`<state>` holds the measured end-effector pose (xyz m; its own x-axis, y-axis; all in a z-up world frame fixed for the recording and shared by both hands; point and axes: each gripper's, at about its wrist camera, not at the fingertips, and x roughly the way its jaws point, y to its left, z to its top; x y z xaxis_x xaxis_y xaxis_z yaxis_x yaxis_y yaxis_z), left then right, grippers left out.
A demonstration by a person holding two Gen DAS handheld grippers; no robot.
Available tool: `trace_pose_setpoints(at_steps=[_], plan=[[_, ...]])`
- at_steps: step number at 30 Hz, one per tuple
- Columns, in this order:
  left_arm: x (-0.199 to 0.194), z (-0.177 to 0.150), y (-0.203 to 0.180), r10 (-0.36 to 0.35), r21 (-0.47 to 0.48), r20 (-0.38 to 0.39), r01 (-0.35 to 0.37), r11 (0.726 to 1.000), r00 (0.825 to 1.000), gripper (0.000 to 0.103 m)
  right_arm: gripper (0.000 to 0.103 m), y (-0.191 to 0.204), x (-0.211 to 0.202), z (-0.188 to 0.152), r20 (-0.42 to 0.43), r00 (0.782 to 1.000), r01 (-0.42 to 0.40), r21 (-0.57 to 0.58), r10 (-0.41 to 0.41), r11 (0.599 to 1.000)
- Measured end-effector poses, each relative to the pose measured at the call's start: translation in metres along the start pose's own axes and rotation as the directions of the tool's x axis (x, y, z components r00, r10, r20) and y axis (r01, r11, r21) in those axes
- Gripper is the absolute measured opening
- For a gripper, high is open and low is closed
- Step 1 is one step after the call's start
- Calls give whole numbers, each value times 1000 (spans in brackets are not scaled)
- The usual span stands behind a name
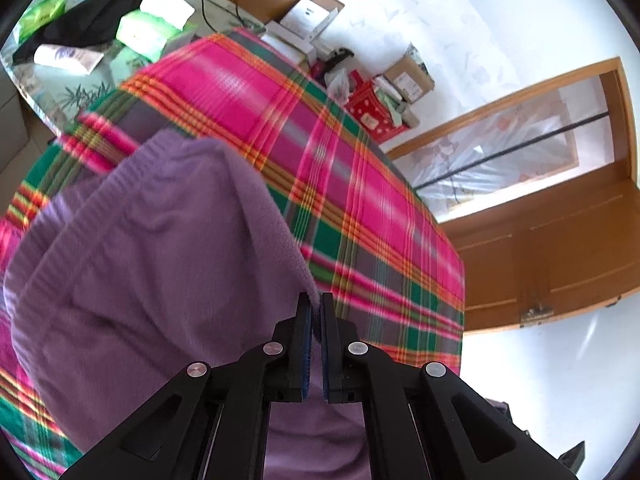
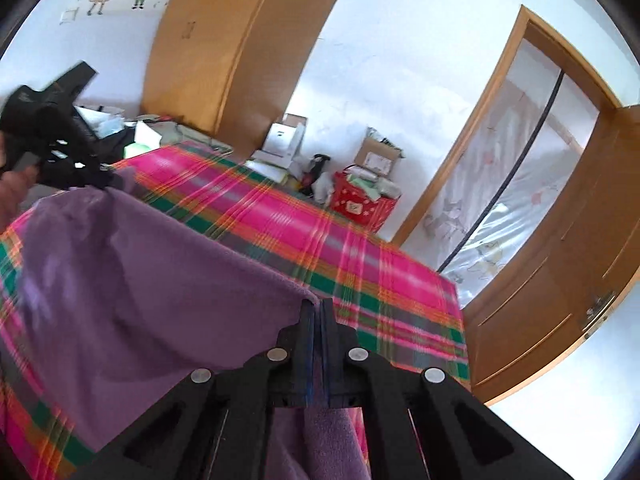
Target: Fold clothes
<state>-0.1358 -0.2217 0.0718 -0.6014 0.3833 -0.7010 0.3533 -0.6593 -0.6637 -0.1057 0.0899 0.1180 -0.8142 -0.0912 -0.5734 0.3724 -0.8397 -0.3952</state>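
Left gripper (image 1: 316, 300): jaws shut, purple cloth edge pinched between pads, angled downward
Right gripper (image 2: 316, 306): jaws shut, purple cloth edge clamped between them, angled downward
In right wrist view, left gripper body at far left, raised above bed; part of holding hand (image 2: 10, 188) visible behind it, blurred

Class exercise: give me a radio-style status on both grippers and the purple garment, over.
Left hand-held gripper shut on purple garment. Right hand-held gripper shut on its other edge. Garment lifted over plaid bedspread. Nothing in the way.
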Motion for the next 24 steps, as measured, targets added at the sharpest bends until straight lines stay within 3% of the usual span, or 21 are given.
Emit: trace_pose_setpoints(at_steps=[5,9,19,24], plan=[[4,17,-3,13,-3,28,-13,1000,1000,4,2,1,33,17,3,993,114,-13,-114,993],[12,29,-5,36,-3,43,-36,999,998,4,2,7,57,27,19,974,225,-58,-224,973],[40,53,-2,96,-5,51,-96,995,994,4,2,20,125,37,-27,938,334,-182,-344,925],[52,56,3,104,10,23,-104,995,994,4,3,29,149,25,-91,938,310,-213,-335,927]])
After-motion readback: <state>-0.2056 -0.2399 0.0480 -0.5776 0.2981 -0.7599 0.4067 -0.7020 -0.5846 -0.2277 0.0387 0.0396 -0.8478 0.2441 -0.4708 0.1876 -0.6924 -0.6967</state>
